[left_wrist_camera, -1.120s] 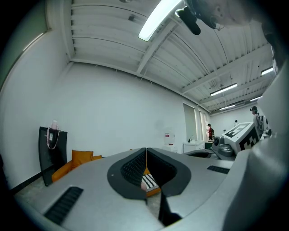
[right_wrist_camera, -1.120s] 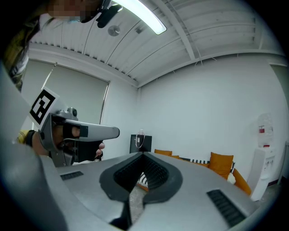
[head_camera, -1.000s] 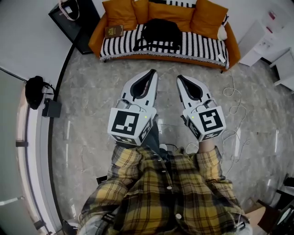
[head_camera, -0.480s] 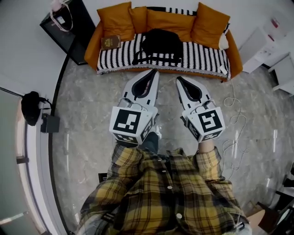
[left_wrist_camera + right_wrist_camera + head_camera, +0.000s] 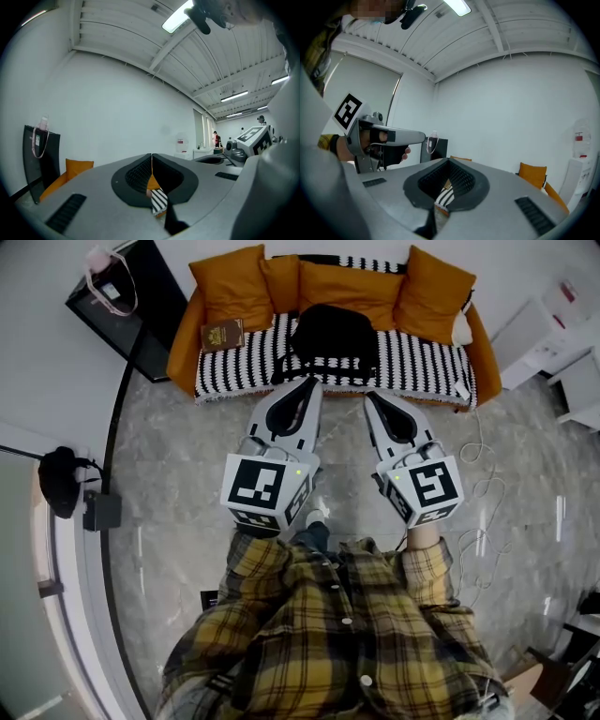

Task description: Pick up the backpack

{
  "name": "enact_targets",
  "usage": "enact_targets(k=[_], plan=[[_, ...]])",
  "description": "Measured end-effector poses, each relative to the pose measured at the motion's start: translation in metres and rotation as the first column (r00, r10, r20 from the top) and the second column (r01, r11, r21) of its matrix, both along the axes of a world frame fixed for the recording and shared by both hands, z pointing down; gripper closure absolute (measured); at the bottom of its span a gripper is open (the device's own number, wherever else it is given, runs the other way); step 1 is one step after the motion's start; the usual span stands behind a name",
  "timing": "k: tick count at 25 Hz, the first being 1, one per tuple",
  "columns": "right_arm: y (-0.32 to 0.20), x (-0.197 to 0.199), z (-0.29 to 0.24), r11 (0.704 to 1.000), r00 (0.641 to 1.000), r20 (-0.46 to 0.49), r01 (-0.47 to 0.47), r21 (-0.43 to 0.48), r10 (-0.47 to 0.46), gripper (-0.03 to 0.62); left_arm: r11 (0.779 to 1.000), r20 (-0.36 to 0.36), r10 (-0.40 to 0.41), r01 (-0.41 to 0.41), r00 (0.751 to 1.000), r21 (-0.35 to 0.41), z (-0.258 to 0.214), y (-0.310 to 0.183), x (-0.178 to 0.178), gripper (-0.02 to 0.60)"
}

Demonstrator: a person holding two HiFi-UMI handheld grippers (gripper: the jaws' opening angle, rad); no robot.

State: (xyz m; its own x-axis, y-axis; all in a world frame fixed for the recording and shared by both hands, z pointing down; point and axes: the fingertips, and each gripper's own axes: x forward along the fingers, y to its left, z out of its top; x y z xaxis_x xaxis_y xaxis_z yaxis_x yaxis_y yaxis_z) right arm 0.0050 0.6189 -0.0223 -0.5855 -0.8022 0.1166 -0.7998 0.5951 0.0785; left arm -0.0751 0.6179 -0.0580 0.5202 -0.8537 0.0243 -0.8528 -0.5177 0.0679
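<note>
left gripper (image 5: 313,383) and right gripper (image 5: 368,396) have neared the sofa (image 5: 427,367), both pressed together and empty; spread one early and pinch the backpack (image 5: 333,332) near its top.

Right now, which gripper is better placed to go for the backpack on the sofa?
Left, narrowly. In the head view the left gripper reaches the front edge of the sofa, just below the backpack. The right gripper lies slightly short of that edge. Both are shut and would need opening first.
</note>
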Motion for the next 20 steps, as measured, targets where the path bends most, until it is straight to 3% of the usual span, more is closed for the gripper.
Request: enact_targets(k=[12, 20], plan=[[-0.051, -0.004, 0.015, 0.999, 0.999, -0.017, -0.044, -0.022, 0.043, 0.579, 1.000, 0.000, 0.015, -0.014, 1.000, -0.015, 0.010, -0.052, -0.018, 0.560], [-0.121, 0.005, 0.026, 1.000, 0.999, -0.035, -0.023, -0.019, 0.022, 0.579, 1.000, -0.005, -0.025, 0.025, 1.000, 0.001, 0.015, -0.120, -0.017, 0.560]])
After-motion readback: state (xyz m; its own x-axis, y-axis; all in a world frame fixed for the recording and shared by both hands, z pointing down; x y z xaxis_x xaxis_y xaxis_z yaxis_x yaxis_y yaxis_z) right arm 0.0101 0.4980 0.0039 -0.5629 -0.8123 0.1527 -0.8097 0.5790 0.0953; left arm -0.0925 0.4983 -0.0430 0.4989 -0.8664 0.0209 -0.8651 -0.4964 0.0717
